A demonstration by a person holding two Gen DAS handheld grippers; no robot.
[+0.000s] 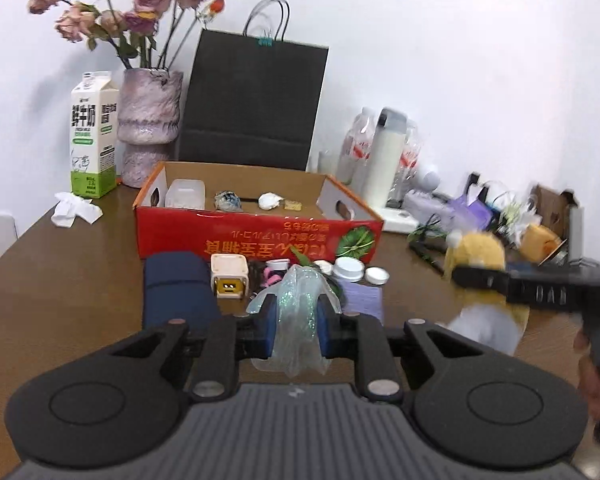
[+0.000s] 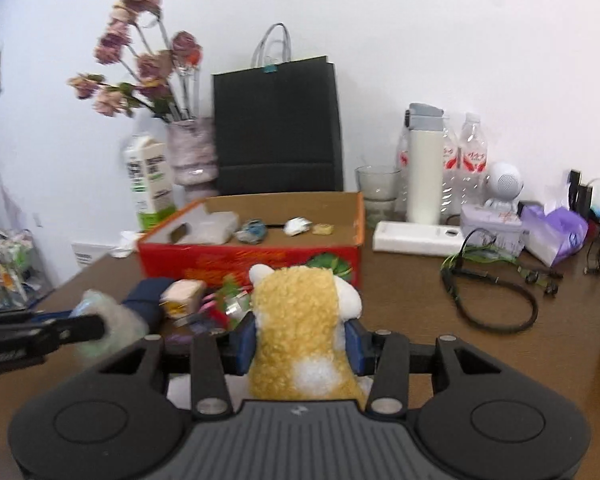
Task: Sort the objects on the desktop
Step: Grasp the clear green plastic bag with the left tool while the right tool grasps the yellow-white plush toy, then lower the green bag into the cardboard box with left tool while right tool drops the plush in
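Grip status: left gripper (image 1: 296, 330) is clamped on a crumpled clear plastic bag (image 1: 298, 304), its blue pads pinching the film near mid-body; right gripper (image 2: 300, 344) is closed on a yellow plush toy (image 2: 300, 328), pads pressing into its flanks. Both items sit just short of the red cardboard box (image 1: 256, 236) on the brown desk (image 1: 60, 280), beside a small heap of unsorted items including a navy pouch (image 1: 176, 292) and a cream cube gadget (image 1: 230, 278).

Handling judgement: the bag is very light, limp and likely slippery; a bunched fold gives the only sure hold, and loose film may snag on the heap; the toy is soft, light and compressible, so a grip across the body should hold, though the pile yields and could let it rotate.

Box already contains a clear container (image 1: 185, 196) and some small pieces; the two held items look not yet deposited.
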